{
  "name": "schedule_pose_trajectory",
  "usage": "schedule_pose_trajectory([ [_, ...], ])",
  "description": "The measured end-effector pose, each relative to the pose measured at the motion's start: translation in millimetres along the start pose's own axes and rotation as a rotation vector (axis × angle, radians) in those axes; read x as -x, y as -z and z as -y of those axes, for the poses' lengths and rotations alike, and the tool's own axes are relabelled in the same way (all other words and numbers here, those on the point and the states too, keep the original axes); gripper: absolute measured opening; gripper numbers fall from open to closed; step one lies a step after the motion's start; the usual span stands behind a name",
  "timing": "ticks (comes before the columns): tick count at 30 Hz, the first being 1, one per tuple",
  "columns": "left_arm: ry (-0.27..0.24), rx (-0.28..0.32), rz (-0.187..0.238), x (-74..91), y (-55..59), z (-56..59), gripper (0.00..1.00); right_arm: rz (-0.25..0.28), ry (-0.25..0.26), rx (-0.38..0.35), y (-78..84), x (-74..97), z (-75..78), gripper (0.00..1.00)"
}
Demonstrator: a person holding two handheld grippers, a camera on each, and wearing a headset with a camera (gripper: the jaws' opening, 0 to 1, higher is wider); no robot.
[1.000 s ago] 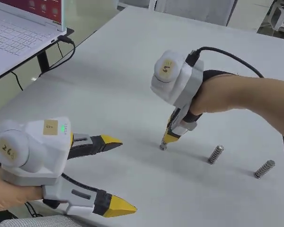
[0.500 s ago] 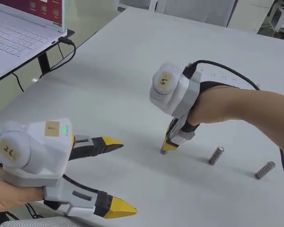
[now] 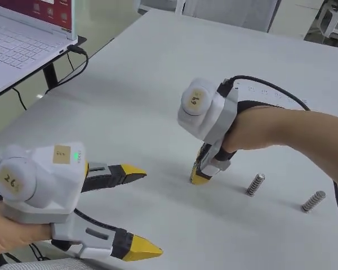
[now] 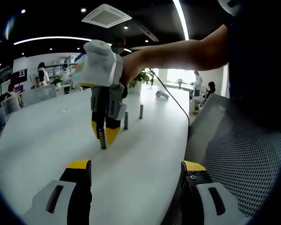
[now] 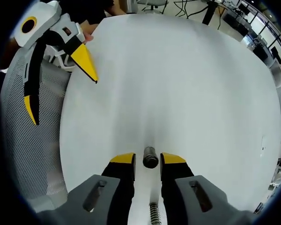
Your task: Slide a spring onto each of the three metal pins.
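Grey spring (image 5: pixel 150 157): a tight coil, upright on the white table (image 3: pixel 158 84), between the yellow tips of the right gripper (image 3: pixel 200 179).
Right gripper: clamped on that spring, pointing down at the table.
Left gripper (image 3: pixel 146 211): jaws spread wide, empty, well apart from it.

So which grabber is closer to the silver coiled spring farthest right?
Right. The right gripper is just left of that silver coiled spring, another spring between them; the left gripper hovers far off at the near edge of the table.
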State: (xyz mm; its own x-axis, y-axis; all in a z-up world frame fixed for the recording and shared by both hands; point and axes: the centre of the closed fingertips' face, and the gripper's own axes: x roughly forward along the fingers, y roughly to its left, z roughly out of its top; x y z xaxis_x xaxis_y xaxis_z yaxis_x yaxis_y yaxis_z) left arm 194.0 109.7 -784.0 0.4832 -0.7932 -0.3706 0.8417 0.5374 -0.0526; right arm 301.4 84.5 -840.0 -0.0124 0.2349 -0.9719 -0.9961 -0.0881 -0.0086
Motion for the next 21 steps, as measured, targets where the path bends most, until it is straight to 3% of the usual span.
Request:
schedule_pose_trajectory([
  [13, 0.003, -0.002, -0.002, -2.4, -1.3, -2.3, 0.75, 0.041, 0.004, -0.037, 10.4, 2.6, 7.7, 0.32],
  [21, 0.005, -0.010, -0.003, -5.0, -5.3, -3.9, 0.75, 0.080, 0.004, -0.078, 17.6, 10.7, -1.2, 0.34],
])
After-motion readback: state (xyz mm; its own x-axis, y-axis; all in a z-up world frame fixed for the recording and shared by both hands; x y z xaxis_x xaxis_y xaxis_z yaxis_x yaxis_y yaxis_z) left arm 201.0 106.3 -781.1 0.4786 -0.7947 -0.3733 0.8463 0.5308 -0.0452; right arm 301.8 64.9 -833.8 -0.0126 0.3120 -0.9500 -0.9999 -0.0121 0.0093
